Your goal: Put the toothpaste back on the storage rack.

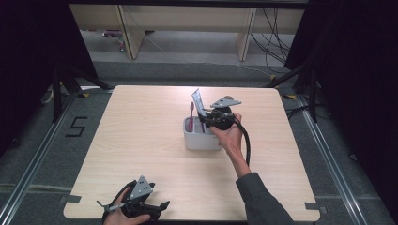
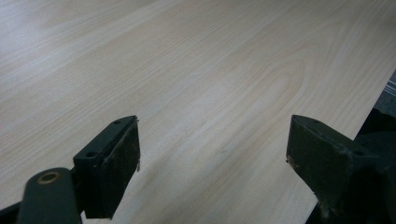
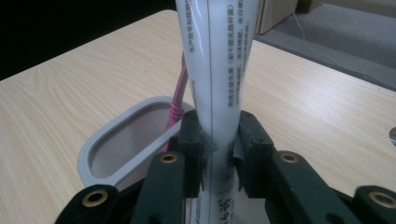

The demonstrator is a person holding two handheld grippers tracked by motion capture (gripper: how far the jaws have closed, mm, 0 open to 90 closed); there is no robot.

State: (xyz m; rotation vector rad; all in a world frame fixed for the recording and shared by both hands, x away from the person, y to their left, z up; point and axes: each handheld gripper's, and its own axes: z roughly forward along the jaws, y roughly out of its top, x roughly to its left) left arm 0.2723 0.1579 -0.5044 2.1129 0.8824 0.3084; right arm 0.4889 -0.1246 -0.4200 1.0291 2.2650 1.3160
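Over the white holder (image 1: 202, 136), near the middle of the wooden table (image 1: 141, 140), the right hand (image 1: 228, 136) reaches in from the near-right with forearm extended and dark sleeve (image 1: 263, 201) trailing back toward the table's near edge. Right gripper (image 1: 210, 116) sits just above the holder's right end, jaws clamped on a white toothpaste tube (image 3: 222, 60) (grey plate on top, cable looping down past the wrist). Tube stands roughly upright, tilted slightly, its flat crimped end uppermost; printed text runs along its length, a seam line down the face. Lower end is hidden behind the jaws, so cannot tell whether it touches the holder.

Holder: oval, grey-white rim (image 3: 100, 144), pinkish inside. A pink toothbrush (image 1: 192, 115) stands in its left part, leaning just beside the tube.

Left hand (image 1: 124, 216) rests at the table's near-left edge, well apart from the holder. Left gripper (image 2: 212, 163) jaws spread wide over bare wood, holding nothing.
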